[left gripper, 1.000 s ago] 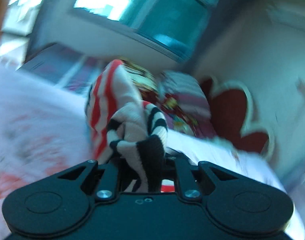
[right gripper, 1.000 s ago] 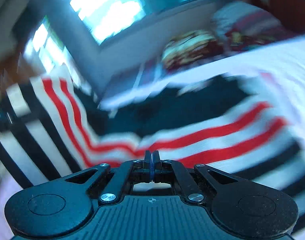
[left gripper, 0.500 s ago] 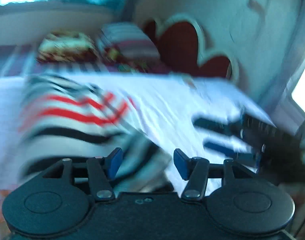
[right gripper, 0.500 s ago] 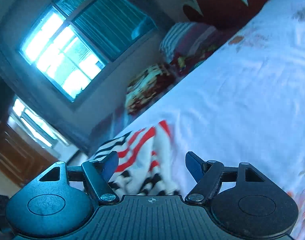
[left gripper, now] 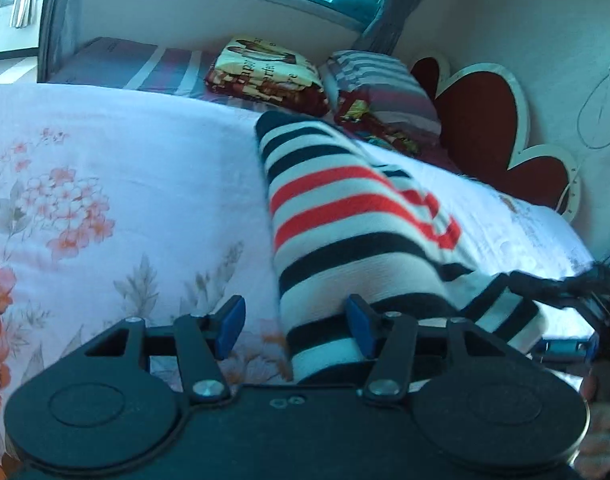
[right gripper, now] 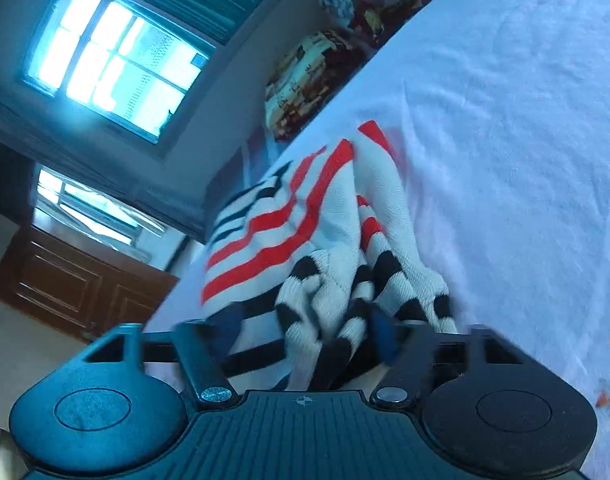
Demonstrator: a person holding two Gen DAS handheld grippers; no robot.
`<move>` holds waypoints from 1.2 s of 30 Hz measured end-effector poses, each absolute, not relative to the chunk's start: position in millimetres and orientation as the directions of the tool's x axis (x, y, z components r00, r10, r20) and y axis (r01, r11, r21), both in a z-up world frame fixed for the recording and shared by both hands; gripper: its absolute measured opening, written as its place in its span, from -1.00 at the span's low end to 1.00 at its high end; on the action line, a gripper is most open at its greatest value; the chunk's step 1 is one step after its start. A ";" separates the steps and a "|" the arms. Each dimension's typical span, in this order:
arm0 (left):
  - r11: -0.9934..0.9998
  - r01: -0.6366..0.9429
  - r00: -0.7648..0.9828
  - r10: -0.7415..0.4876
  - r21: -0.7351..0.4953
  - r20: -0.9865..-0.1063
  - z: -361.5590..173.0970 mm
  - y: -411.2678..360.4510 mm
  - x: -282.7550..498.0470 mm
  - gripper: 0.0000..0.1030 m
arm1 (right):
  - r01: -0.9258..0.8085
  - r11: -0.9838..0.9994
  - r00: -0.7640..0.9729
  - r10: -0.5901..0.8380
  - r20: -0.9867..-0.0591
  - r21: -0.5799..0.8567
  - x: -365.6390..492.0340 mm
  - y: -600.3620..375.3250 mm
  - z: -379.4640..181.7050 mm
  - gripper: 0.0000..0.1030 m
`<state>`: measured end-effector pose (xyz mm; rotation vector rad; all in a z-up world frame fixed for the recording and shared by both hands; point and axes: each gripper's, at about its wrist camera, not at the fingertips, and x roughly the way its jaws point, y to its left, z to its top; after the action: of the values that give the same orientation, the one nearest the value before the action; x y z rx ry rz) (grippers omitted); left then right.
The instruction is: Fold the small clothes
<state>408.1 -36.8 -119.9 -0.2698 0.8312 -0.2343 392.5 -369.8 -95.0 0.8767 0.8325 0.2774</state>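
A small knit sweater with white, black and red stripes lies folded lengthwise on the white floral bedsheet. My left gripper is open, its near end of the sweater lying between the blue pads, not clamped. My right gripper is open at the sweater's bunched sleeve end, with cloth between its spread fingers. The right gripper also shows at the right edge of the left wrist view, by the striped sleeve.
Folded blankets and pillows are stacked at the head of the bed by a red heart-shaped headboard. A window and a wooden door are behind. The sheet stretches to the right.
Both grippers were shut on the lifted sweater a second ago. They have since opened, and the sweater now lies on the bed between their fingers.
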 end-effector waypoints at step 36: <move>0.967 0.205 0.671 -0.251 -0.150 -0.697 -112.5 -61.7 470.0 -0.29 | -0.144 0.908 0.753 0.359 -0.552 0.394 452.7 -363.9 -96.0 -0.78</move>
<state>470.0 -61.7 -112.4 -0.0609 0.7945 -0.2572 452.7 -363.9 -96.0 0.3404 0.6658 0.2806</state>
